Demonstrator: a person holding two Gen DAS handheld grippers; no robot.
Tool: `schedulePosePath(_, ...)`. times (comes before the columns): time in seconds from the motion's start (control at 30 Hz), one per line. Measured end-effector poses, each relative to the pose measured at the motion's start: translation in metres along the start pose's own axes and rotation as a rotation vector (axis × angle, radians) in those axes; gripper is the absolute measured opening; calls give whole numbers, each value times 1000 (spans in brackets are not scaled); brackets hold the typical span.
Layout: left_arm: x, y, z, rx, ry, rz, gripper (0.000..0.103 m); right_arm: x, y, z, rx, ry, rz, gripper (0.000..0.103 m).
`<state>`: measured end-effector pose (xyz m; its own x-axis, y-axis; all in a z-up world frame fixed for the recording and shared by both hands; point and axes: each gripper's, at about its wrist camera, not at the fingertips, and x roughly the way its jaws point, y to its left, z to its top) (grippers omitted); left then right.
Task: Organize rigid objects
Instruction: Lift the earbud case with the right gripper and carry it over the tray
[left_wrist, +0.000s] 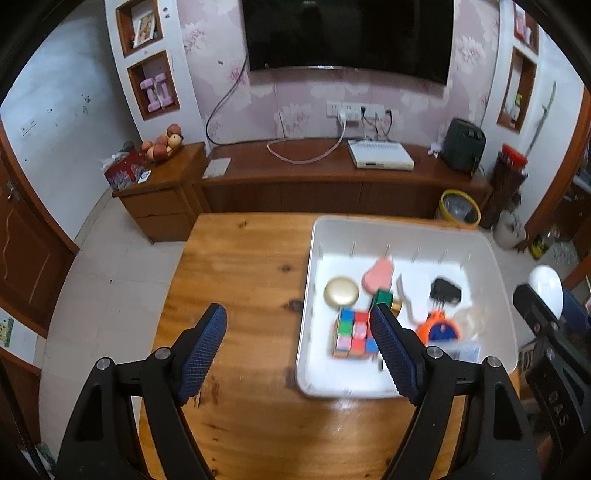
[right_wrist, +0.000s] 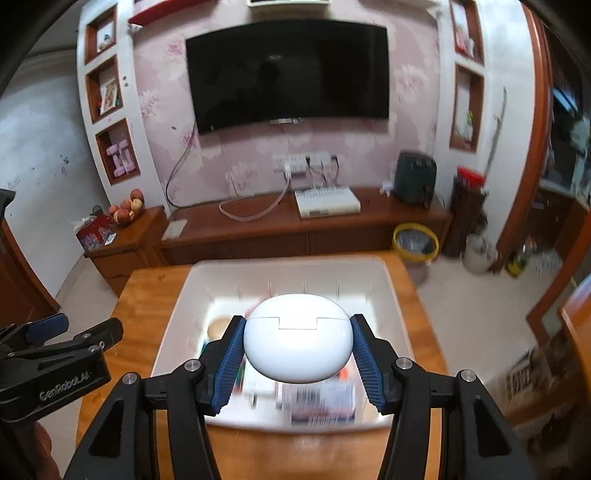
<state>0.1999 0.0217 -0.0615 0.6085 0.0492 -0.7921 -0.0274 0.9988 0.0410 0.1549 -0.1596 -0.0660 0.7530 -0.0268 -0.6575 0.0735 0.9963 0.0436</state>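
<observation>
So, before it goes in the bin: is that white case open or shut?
Shut. The white case, pinched between the right gripper's fingers, shows only a thin closed seam.

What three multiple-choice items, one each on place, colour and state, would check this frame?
1. The multicoloured puzzle cube lies: A in the white plastic tray; B on the bare wooden table; C on the floor.
2. The round flat tin is: A blue; B gold; C black.
3. The right tool is: A open, empty; B out of view; C shut on the white egg-shaped case.
A: tray walls surround it. B: gold lid. C: both pads press the case.
</observation>
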Motion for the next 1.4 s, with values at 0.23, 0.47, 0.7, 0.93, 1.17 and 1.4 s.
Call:
schedulePosePath(0.23,6,1,14,-22,-15,-1,82,23,8,46,-100,-56,-22,57)
schedulePosePath(0.47,35,9,18,-66,27,29,82,70,14,59,-141,3,-9,57)
schedulePosePath(0.7,55,15,16,-89,67,67,82,131,21,33,-180,167,18,57)
schedulePosePath(0.93,63,15,8,-95,95,82,82,179,23,3,-204,349,28,57)
schedulePosePath(1.17,68,10,-1,-88,124,86,82,211,29,-23,-268,534,34,57)
schedulePosePath(1.4,66,9,-5,-87,125,85,82,211,38,-36,-330,594,29,58)
